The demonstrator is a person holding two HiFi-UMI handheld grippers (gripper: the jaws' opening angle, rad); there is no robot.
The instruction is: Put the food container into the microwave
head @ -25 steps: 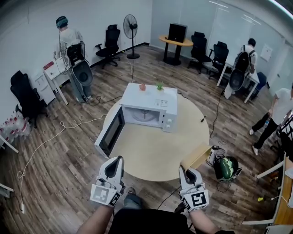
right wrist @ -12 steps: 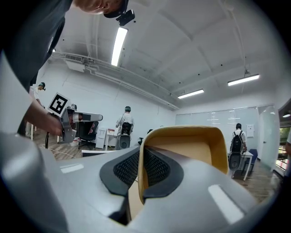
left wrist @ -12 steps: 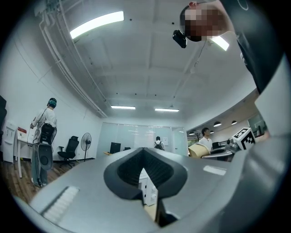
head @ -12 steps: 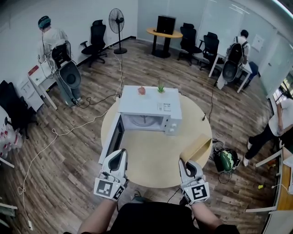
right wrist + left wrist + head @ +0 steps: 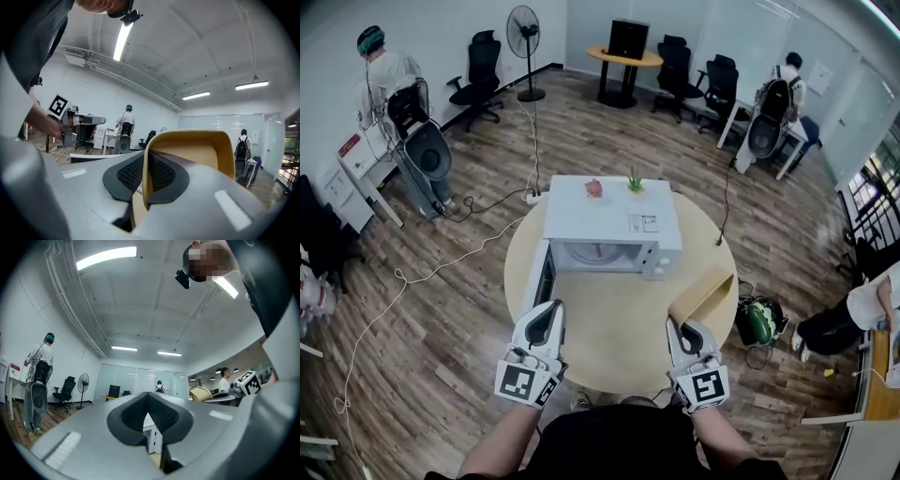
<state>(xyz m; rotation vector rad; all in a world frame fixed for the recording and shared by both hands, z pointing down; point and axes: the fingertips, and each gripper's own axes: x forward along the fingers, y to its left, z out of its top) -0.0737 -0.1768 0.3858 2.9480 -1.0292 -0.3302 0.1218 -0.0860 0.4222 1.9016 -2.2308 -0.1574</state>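
Note:
A white microwave [image 5: 614,223] stands on the round table [image 5: 619,347] with its door [image 5: 540,282] swung open to the left. My right gripper [image 5: 681,325] is shut on one wall of a tan food container [image 5: 705,293], holding it tilted above the table's right front edge. In the right gripper view the container [image 5: 197,150] rises in front, its wall pinched between the jaws of the right gripper [image 5: 145,174]. My left gripper [image 5: 551,312] hovers over the table's near edge, shut and empty. In the left gripper view, the left gripper [image 5: 151,423] points toward the microwave [image 5: 153,439].
A small plant [image 5: 635,179] and a red item [image 5: 594,187] sit on top of the microwave. A green machine [image 5: 759,323] and cables [image 5: 422,272] lie on the floor. Office chairs, a fan [image 5: 523,28] and several people stand farther off.
The head view has shifted, so the table and microwave now sit more centred. Both grippers keep their pose, and the container stays held in the right one.

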